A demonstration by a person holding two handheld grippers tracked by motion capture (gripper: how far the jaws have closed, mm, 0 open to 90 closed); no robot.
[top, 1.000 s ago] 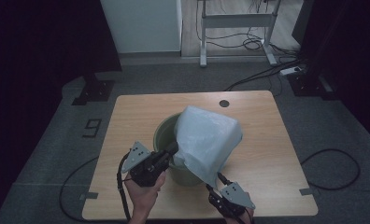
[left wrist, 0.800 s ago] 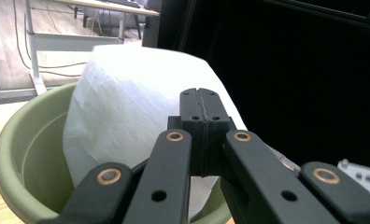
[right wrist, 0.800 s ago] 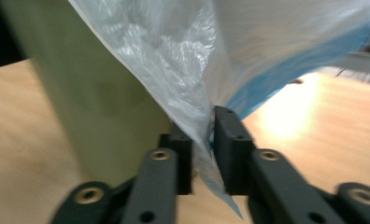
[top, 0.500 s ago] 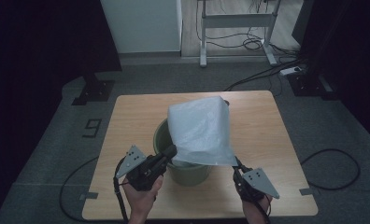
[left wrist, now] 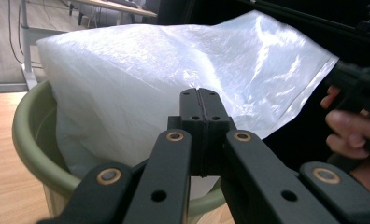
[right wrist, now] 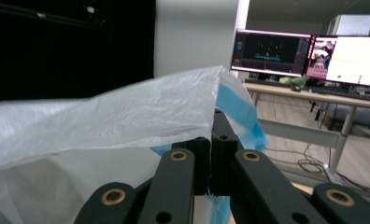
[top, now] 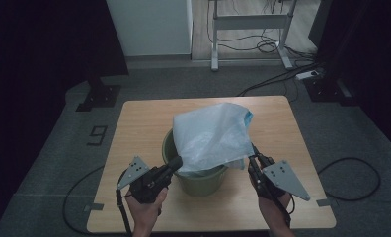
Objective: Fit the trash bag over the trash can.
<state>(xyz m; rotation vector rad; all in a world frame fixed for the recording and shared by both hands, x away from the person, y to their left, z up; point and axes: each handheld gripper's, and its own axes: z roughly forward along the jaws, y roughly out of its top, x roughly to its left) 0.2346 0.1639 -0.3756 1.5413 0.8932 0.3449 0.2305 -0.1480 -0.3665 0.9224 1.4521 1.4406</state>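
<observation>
Both hand-held grippers pinch the plastic bag (top: 213, 138) edges over the green bucket (top: 199, 180).

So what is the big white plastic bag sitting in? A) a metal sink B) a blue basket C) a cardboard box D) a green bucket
D: the plastic bag sits in a round green bucket on the wooden table, and its olive rim curves around the bag in the left gripper view; both the left gripper and the right gripper are shut on the bag's edges.
</observation>
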